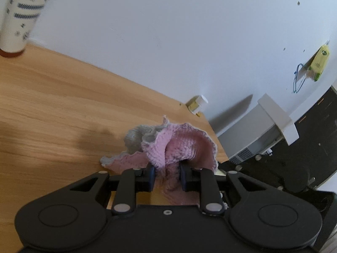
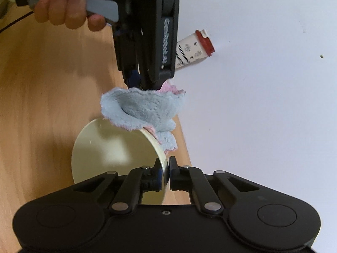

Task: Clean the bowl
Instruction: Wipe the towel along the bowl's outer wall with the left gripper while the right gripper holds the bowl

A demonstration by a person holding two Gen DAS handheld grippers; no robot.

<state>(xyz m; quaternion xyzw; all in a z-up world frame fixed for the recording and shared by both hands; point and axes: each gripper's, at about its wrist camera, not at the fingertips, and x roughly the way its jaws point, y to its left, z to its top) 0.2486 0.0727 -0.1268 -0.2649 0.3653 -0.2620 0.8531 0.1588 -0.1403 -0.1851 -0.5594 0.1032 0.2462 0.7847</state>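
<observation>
The right gripper [image 2: 168, 171] was closed on the rim of the bowl [image 2: 113, 154], one pad inside the wall and one outside. The bowl, pale and shallow, was tipped on edge above the table [image 2: 42, 105], its open side facing left in the right wrist view. The left gripper [image 1: 167, 176] was clamped on a bunched cloth [image 1: 168, 145], pink on one face and blue-grey on the other, with the folds rising ahead of the pads. In the right wrist view this same gripper [image 2: 145, 84] reached down from above the bowl, and the cloth [image 2: 143, 109] hung from its tips, draped over the bowl's upper rim and touching it. A hand [image 2: 67, 10] gripped the handle of the left gripper, fingers wrapped around it, up and to the left of the bowl.

The table was light wood-grain. A white wall [image 2: 263, 84] stood behind the bowl. A patterned white cup [image 2: 193, 48] with a red end sat at the table's far edge beyond the bowl. In the left wrist view a small yellow bottle [image 1: 197, 103] with a white cap lay by the wall, and a white box [image 1: 263, 126] and dark equipment stood past the table's corner.
</observation>
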